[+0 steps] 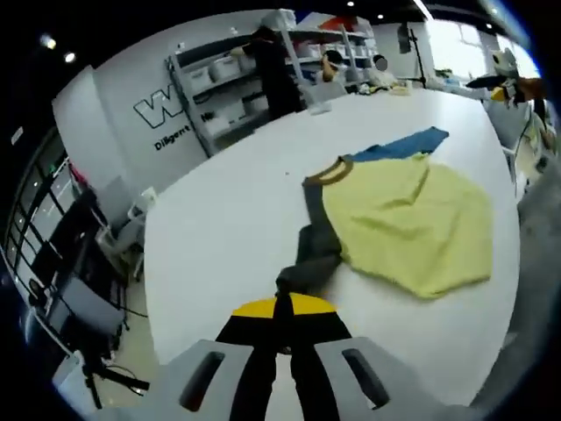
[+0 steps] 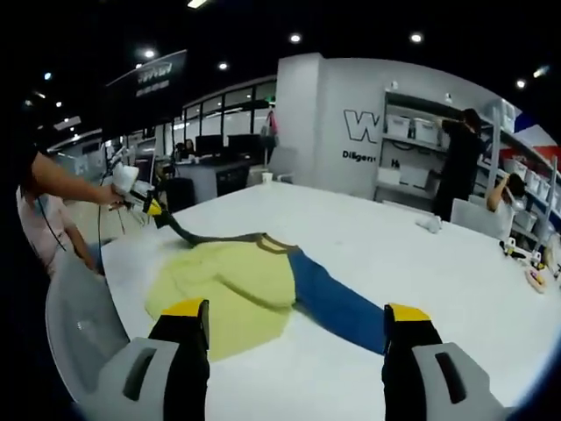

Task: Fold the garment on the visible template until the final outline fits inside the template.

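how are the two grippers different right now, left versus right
The left gripper has its jaws shut on the grey sleeve; the right gripper has its jaws wide apart, holding nothing. The left gripper pulls its sleeve taut off the table edge; the right hovers before the yellow body and blue sleeve. Both have yellow-tipped black fingers.

Storage shelves point(image 1: 230, 79) stacked with white bins point(image 2: 412, 129) line the far wall. A person in black point(image 2: 458, 162) stands before them. Desks with monitors point(image 2: 209, 145) sit beyond the white table point(image 1: 219, 219).
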Motion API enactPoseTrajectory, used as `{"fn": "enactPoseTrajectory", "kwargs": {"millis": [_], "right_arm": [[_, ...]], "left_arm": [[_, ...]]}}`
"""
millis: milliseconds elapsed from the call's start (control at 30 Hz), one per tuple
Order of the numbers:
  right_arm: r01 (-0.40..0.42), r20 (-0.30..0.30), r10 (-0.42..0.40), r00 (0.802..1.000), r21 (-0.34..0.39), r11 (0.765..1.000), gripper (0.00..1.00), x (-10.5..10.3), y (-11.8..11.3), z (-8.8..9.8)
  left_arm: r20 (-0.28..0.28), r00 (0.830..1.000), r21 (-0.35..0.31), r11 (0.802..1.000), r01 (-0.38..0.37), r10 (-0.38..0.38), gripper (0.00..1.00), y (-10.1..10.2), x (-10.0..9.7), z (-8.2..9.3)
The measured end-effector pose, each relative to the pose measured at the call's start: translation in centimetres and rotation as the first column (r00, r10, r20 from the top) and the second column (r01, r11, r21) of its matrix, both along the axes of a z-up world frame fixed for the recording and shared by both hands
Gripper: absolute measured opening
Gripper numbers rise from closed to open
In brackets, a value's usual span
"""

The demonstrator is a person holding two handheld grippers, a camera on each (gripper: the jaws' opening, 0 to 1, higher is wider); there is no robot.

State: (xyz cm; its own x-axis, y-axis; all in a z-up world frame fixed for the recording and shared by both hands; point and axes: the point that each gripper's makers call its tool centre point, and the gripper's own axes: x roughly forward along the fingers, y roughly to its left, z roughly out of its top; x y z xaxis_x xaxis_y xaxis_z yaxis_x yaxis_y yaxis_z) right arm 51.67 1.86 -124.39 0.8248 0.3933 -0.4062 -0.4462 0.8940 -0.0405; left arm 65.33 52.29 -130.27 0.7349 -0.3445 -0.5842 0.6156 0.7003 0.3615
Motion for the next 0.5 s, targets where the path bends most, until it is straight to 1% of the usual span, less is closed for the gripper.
{"fn": "enactPoseTrajectory", "kwargs": {"millis": [67,100,133,200,233,267,300,333,367,433,467,500], "right_arm": [[0.000,0.000,0.000,1.000,0.006,1.000,0.79,0.0,0.1,0.0],[-0.001,-0.002,0.001,1.000,0.008,1.000,0.79,0.0,0.2,-0.1],[-0.002,-0.002,0.002,1.000,0.008,1.000,0.79,0.0,0.3,-0.1],[-0.003,-0.003,0.004,1.000,0.012,1.000,0.79,0.0,0.4,-0.2],[-0.004,-0.003,0.004,1.000,0.013,1.000,0.79,0.1,0.5,-0.2],[-0.003,-0.002,0.003,1.000,0.015,1.000,0.79,0.1,0.5,-0.2],[-0.003,-0.003,0.003,1.000,0.018,1.000,0.79,0.1,0.5,-0.2],[-0.004,-0.004,0.004,1.000,0.020,1.000,0.79,0.1,0.6,-0.3],[-0.005,-0.005,0.005,1.000,0.021,1.000,0.79,0.1,0.7,-0.3],[-0.006,-0.005,0.006,1.000,0.022,1.000,0.79,0.1,0.8,-0.4],[-0.005,-0.007,0.005,1.000,0.024,1.000,0.79,0.1,0.8,-0.4],[-0.003,-0.008,0.003,1.000,0.027,1.000,0.79,0.1,0.8,-0.5]], "left_arm": [[0.035,0.999,0.034,0.999,0.017,-0.019,0.02,0.3,0.5,1.0],[0.066,0.997,0.068,0.997,0.028,-0.032,0.02,0.6,0.9,1.7],[0.080,0.996,0.085,0.996,0.028,-0.035,0.02,0.9,1.1,2.1],[0.079,0.997,0.080,0.997,0.017,-0.023,0.02,1.2,1.5,2.7],[0.089,0.996,0.099,0.995,0.020,-0.028,0.03,1.4,1.6,2.9],[0.122,0.990,0.161,0.986,0.044,-0.065,0.03,1.7,2.0,3.5],[0.148,0.986,0.194,0.980,0.050,-0.079,0.03,1.9,2.2,3.9],[0.170,0.982,0.203,0.978,0.045,-0.081,0.03,1.9,2.4,4.4],[0.167,0.983,0.195,0.980,0.047,-0.080,0.03,1.9,2.3,4.4],[0.171,0.980,0.219,0.974,0.061,-0.100,0.03,1.8,2.3,4.3],[0.163,0.977,0.274,0.958,0.086,-0.134,0.03,1.9,2.0,3.8],[0.152,0.977,0.298,0.949,0.101,-0.152,0.03,1.9,1.8,3.3]]}}
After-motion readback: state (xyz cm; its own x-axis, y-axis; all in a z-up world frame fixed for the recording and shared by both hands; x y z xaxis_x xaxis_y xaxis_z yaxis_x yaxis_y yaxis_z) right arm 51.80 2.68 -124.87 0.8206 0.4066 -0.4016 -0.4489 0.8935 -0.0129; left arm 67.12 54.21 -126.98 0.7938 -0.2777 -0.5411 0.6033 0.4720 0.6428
